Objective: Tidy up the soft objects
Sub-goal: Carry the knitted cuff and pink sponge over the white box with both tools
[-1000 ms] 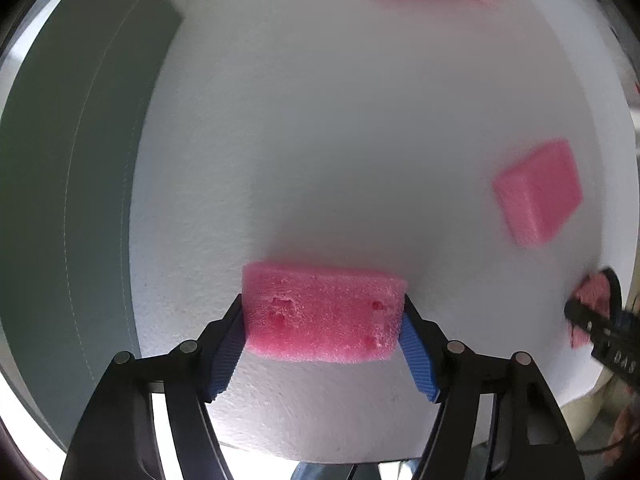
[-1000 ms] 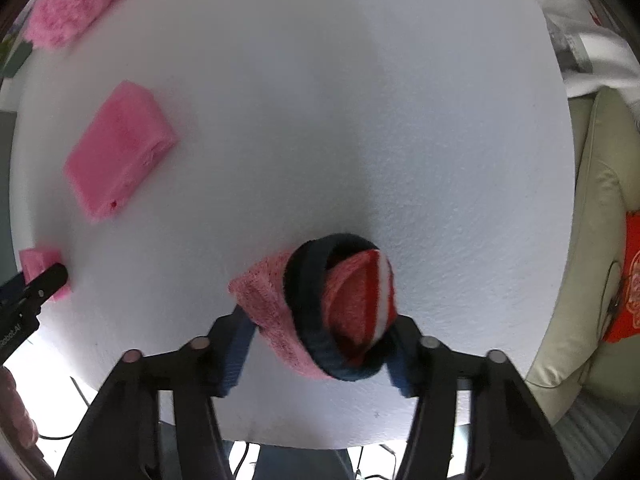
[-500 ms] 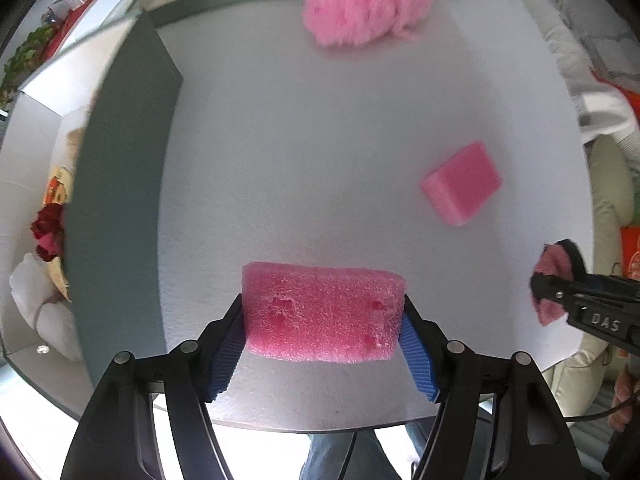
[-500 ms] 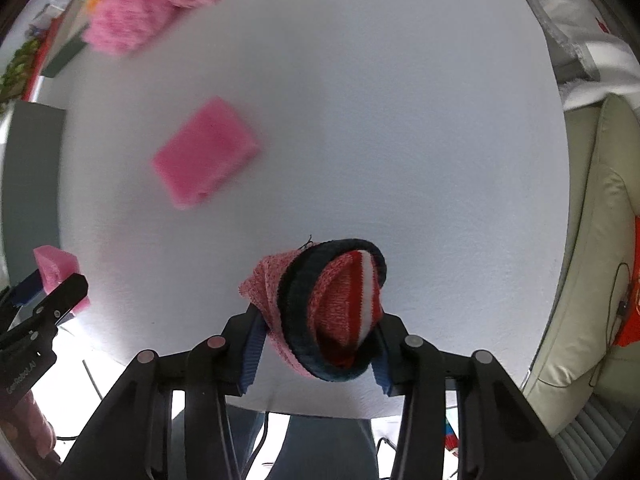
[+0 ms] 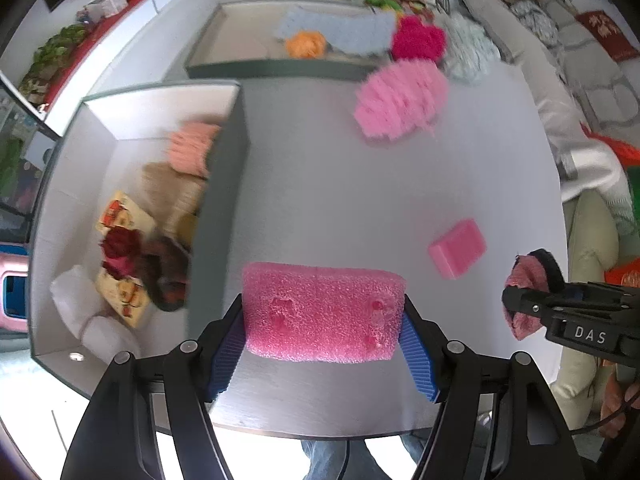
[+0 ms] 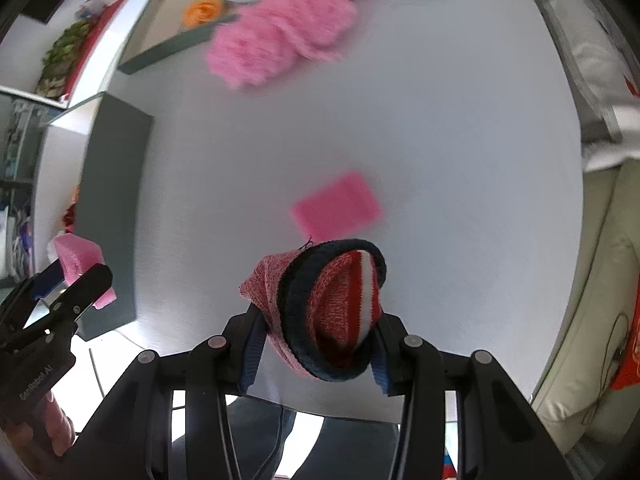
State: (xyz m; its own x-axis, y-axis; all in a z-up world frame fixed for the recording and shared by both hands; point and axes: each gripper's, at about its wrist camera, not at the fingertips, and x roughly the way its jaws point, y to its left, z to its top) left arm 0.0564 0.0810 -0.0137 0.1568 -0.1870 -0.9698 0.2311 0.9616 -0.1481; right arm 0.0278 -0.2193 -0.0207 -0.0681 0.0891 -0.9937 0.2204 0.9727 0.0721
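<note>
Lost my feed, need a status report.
Left gripper shut on pink sponge. Right gripper shut on knit hat. Both above the table; nothing in the way.

Past my reach a cream sofa (image 6: 592,280) runs along the right of the white table (image 5: 320,184). A white cushion (image 6: 588,56) lies on it, and an orange-red cloth (image 6: 630,360) nearer me. Along the far left, a shelf (image 5: 100,12) carries red trim and green plants (image 5: 56,46), all blurred.

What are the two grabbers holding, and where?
Left gripper squeezes a pink sponge by its two short ends. Right gripper pinches a rolled knit sock across its sides.
</note>
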